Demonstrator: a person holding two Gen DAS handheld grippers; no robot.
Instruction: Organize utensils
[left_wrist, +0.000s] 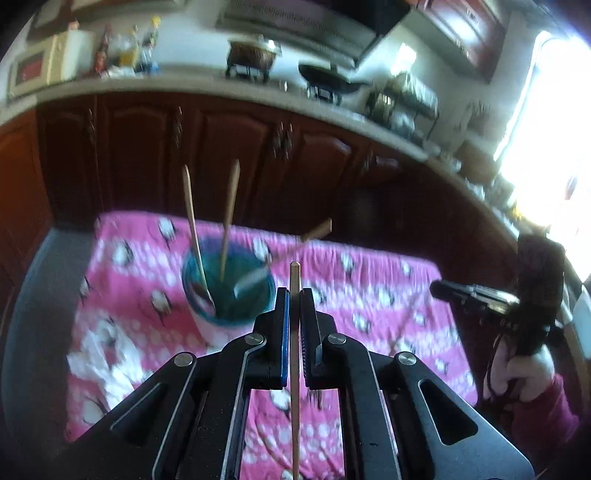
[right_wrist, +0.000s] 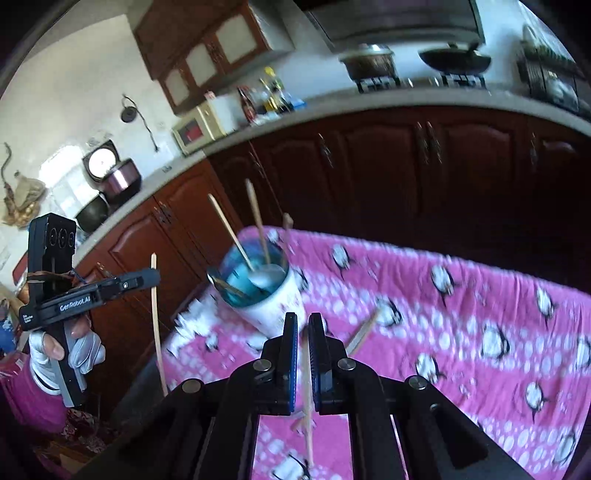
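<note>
A white cup with a blue inside (left_wrist: 229, 295) stands on the pink penguin cloth (left_wrist: 369, 295) and holds a spoon (left_wrist: 195, 258) and a chopstick (left_wrist: 229, 214). My left gripper (left_wrist: 294, 291) is shut on a wooden chopstick (left_wrist: 294, 350), above the cloth just right of the cup. My right gripper (right_wrist: 303, 321) is shut on another wooden chopstick (right_wrist: 307, 398), close in front of the cup (right_wrist: 266, 295). A further chopstick (right_wrist: 364, 330) lies on the cloth (right_wrist: 443, 332) right of the cup. The left gripper and its chopstick (right_wrist: 157, 325) show at the left of the right wrist view.
Dark wood cabinets (left_wrist: 221, 147) and a counter with a stove, pots and a microwave (right_wrist: 199, 127) run behind the table. The table's far edge (left_wrist: 258, 225) is just behind the cup. A bright window (left_wrist: 546, 129) is at the right.
</note>
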